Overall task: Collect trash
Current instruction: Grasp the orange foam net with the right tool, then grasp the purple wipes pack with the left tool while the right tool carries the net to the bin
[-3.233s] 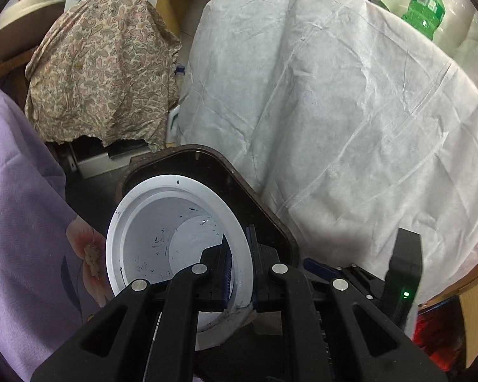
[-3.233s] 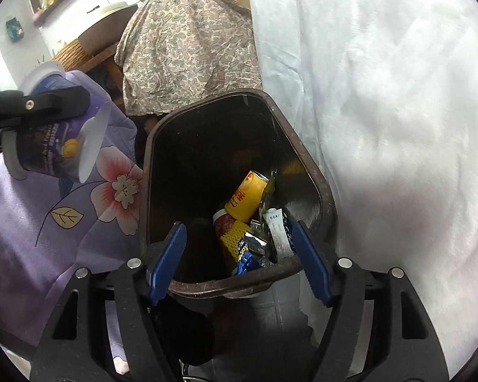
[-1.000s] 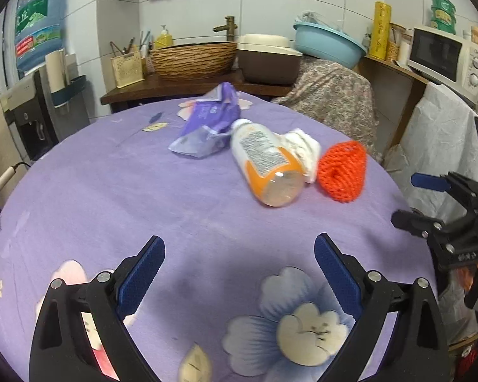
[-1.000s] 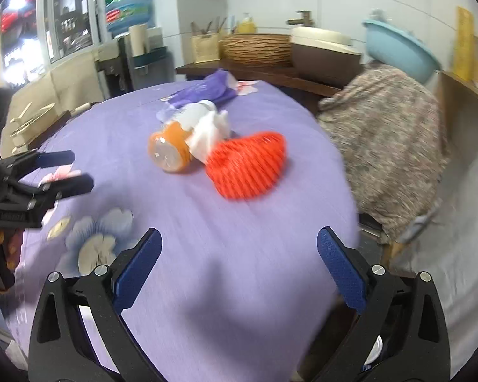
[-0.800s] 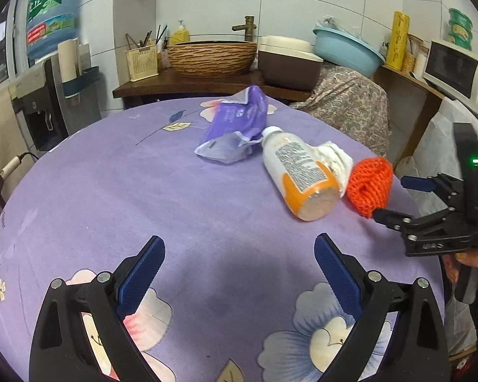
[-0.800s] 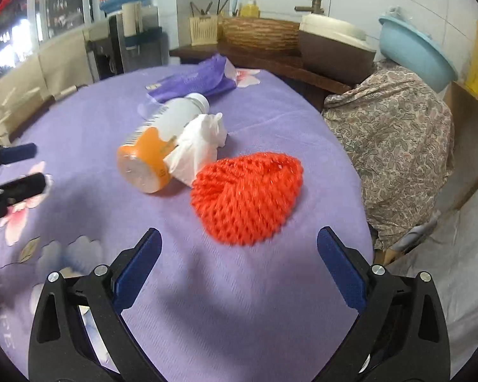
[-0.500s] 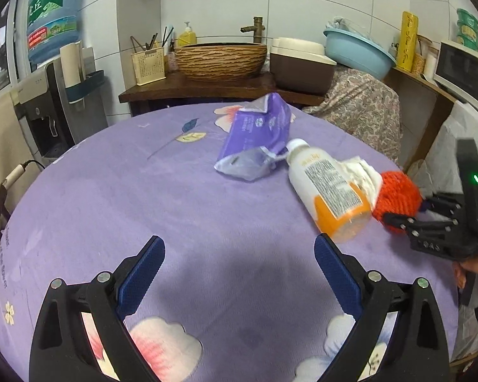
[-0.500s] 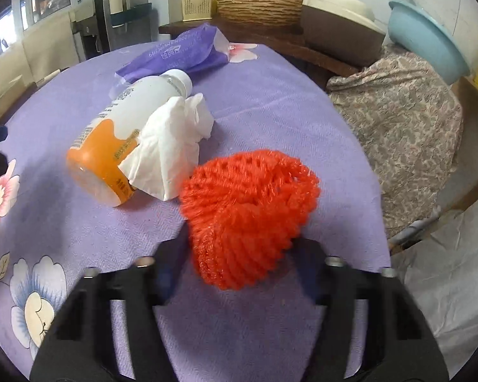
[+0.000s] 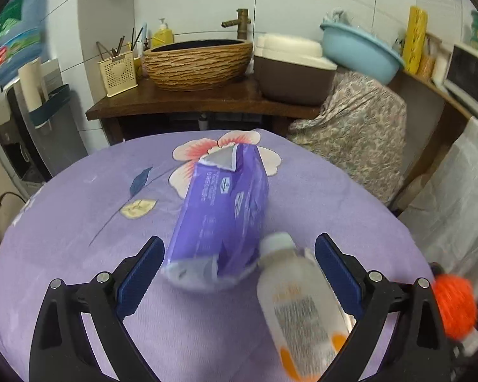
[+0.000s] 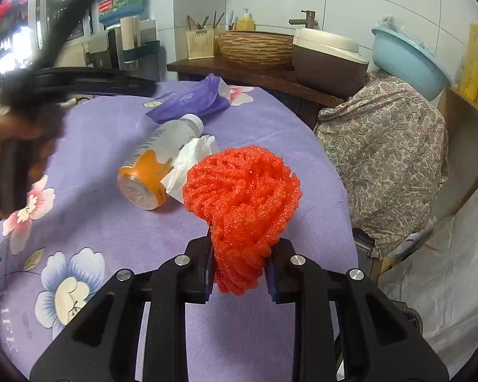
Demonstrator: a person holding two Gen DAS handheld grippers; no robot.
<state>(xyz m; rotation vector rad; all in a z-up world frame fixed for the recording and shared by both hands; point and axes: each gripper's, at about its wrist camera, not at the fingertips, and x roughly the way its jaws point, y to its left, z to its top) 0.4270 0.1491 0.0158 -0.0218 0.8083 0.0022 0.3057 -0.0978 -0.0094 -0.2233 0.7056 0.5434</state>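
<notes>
While the left gripper (image 9: 235, 273) stands wide open over the purple tablecloth (image 9: 79, 222), nothing is pressed between its pads. Ahead of its left finger and reaching across the gap lies a purple plastic pack (image 9: 223, 213), a limp, crinkly film that looks light and would likely slide unless pinched at a flat end or a fold. Just inside its right finger lies a plastic bottle (image 9: 299, 312) on its side, cap pointing away; it looks empty, light, smooth and round, so it may roll, and the straight middle of its body seems the safest place to take it. Tucked against the bottle, ahead and left of the right gripper (image 10: 240, 273), is a crumpled white tissue (image 10: 191, 159), soft and nearly weightless. The right gripper's jaws have just been closing and now squeeze the near end of an orange foam net (image 10: 242, 187), springy and squashable, its bulk bulging out beyond the fingertips.
</notes>
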